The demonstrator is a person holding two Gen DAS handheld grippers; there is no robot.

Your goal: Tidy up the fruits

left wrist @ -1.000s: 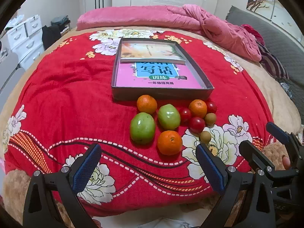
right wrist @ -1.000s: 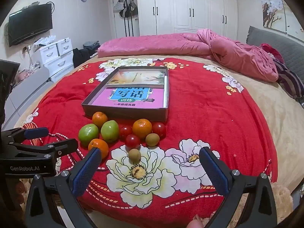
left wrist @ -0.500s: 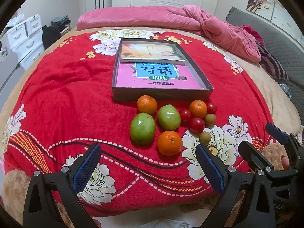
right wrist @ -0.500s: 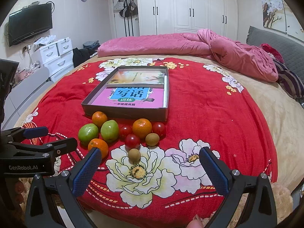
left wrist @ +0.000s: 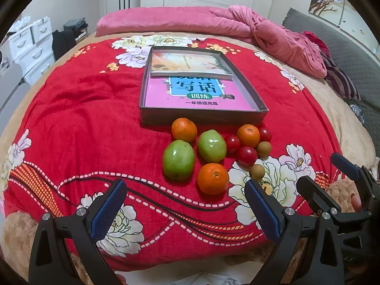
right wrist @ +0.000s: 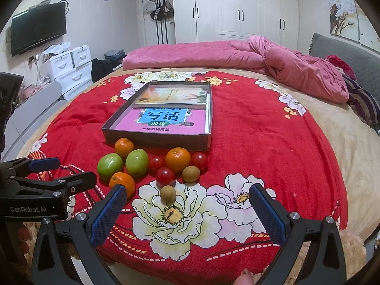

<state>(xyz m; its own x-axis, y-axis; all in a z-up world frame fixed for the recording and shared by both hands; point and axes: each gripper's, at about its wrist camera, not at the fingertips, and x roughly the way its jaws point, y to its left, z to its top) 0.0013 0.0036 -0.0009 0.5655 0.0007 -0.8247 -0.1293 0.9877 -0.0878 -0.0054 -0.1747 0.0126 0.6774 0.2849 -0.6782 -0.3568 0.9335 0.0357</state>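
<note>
Left wrist view. The left gripper (left wrist: 182, 204) hangs at the near edge of the bed (left wrist: 71, 123), jaws wide open and empty. The fruits lie in a loose cluster on the red blanket, just on the near side of a shallow box (left wrist: 204, 118) that holds books. Nearest the jaws is an orange (left wrist: 212, 178); a large green fruit (left wrist: 178, 159) sits just to its left and a second green fruit (left wrist: 211, 145) behind it. Two more oranges, three small red fruits and two small brown fruits (left wrist: 258, 171) lie beyond and to the right. The right gripper (left wrist: 332, 180) shows at the right edge, also open.

Handling, as a judgement: the oranges and green fruits look firm, round and moderately heavy, and are best taken across the widest part. They may roll on the soft blanket. The red fruits look thin-skinned and glossy, so only light pressure suits them. The brown ones are small and light.

Right wrist view. The right gripper (right wrist: 187, 211) is open and empty. A brown fruit (right wrist: 168, 192) lies on a white flower print just beyond its jaws, with a red fruit (right wrist: 165, 175) behind it. The left gripper (right wrist: 54, 173) shows at the left.

Compared with the earlier frames, nothing of note differs: all fruits are in the same places, and both grippers hold the same stance, with at most a slight drift.
</note>
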